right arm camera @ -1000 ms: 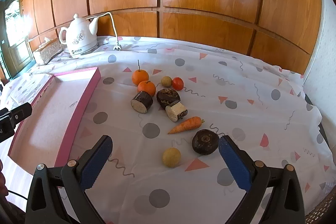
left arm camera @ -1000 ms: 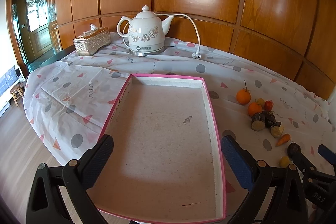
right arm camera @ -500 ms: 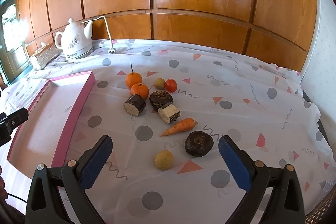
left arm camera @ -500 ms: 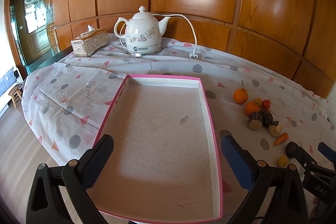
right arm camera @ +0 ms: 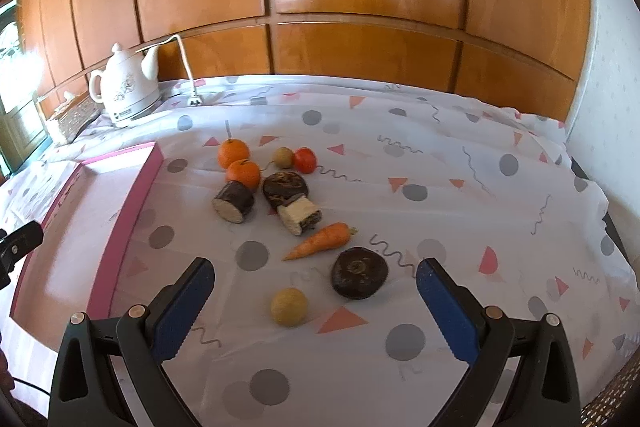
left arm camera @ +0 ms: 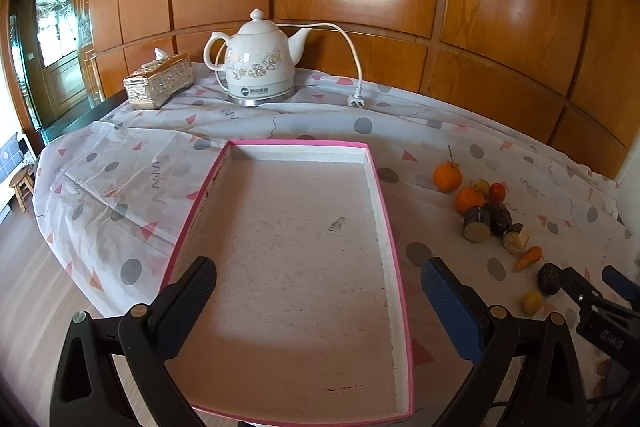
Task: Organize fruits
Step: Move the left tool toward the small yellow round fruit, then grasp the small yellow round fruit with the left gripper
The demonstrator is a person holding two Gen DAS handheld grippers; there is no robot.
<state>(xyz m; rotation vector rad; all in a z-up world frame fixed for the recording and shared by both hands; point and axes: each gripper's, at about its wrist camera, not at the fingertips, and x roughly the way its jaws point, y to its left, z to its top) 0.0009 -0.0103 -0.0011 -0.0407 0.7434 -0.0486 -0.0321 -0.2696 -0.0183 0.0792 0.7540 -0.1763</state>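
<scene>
Left gripper (left arm camera: 318, 301): its jaws are standing wide apart and gripping nothing, hanging over the near end of the pink-rimmed tray (left arm camera: 386, 211), which is lying bare through the centre of the left wrist view.
Right gripper (right arm camera: 314, 301): its fingers are also spreading wide and carrying nothing, hovering over the spotted tablecloth (right arm camera: 460, 163).
Fruit cluster: two oranges (right arm camera: 233, 153), a small red fruit (right arm camera: 305, 160), dark cut pieces, a carrot (right arm camera: 320, 246), a dark round fruit (right arm camera: 359, 272) and a yellow ball-shaped fruit (right arm camera: 289, 307) are sitting mid-frame in the right wrist view, all outside the tray.
Key relation: the yellow fruit is lying just ahead of the right fingers, slightly left of their midline; the dark round one is sitting beside it, slightly right.
Carrot axis: running from lower left to upper right, tip pointing lower left.
Nearer hand: judging by this, the right one is far better placed; the tray is lying to the cluster's left.
Task progress: apparently nothing is sorted yet.
</scene>
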